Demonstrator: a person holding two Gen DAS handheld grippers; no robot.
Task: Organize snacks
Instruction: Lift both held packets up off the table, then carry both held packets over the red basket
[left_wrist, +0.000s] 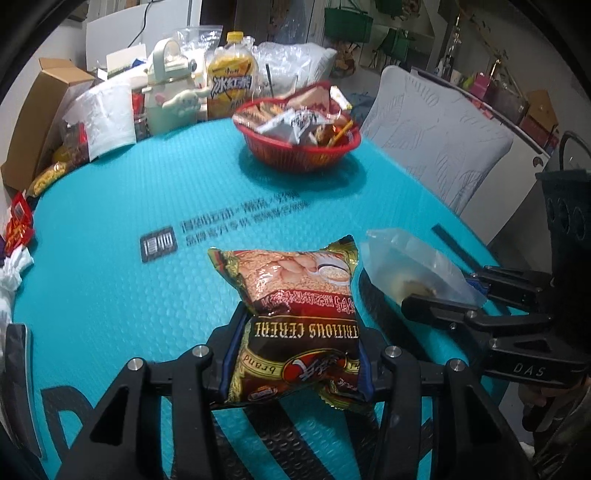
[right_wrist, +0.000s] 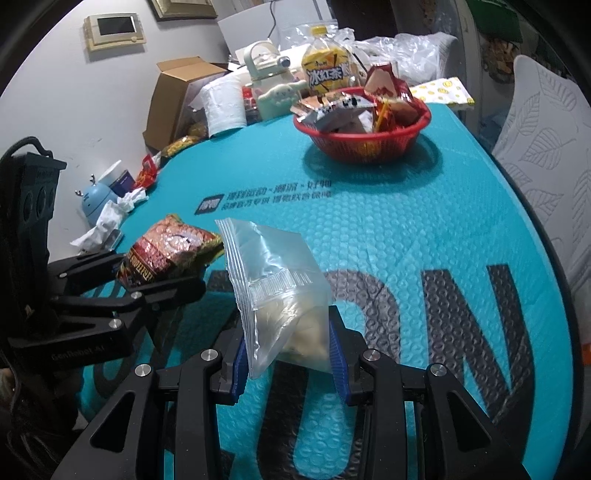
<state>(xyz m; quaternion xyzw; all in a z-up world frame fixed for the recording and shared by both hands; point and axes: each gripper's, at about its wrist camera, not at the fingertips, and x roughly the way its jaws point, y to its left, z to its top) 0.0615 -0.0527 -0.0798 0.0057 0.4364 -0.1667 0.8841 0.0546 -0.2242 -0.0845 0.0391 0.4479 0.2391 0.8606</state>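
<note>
My left gripper (left_wrist: 295, 354) is shut on a red and gold cereal packet (left_wrist: 291, 291), held a little above the teal mat (left_wrist: 110, 288). The same cereal packet (right_wrist: 166, 251) and left gripper (right_wrist: 162, 280) show at the left of the right wrist view. My right gripper (right_wrist: 288, 358) is shut on a clear zip bag (right_wrist: 277, 280) with a pale lump of food inside. That zip bag (left_wrist: 413, 266) and the right gripper (left_wrist: 443, 295) appear at the right of the left wrist view. A red basket (left_wrist: 299, 151) (right_wrist: 365, 140) piled with several snack packets stands farther back on the mat.
Behind the basket stand a yellow drink bottle (left_wrist: 231, 81), a cream kettle (left_wrist: 170, 88), plastic bags and an open cardboard box (right_wrist: 177, 99). Crumpled tissues (right_wrist: 110, 218), small red packets (left_wrist: 16, 221) and a blue gadget (right_wrist: 94, 199) line the left edge. A white cushioned chair (left_wrist: 436, 136) is at the right.
</note>
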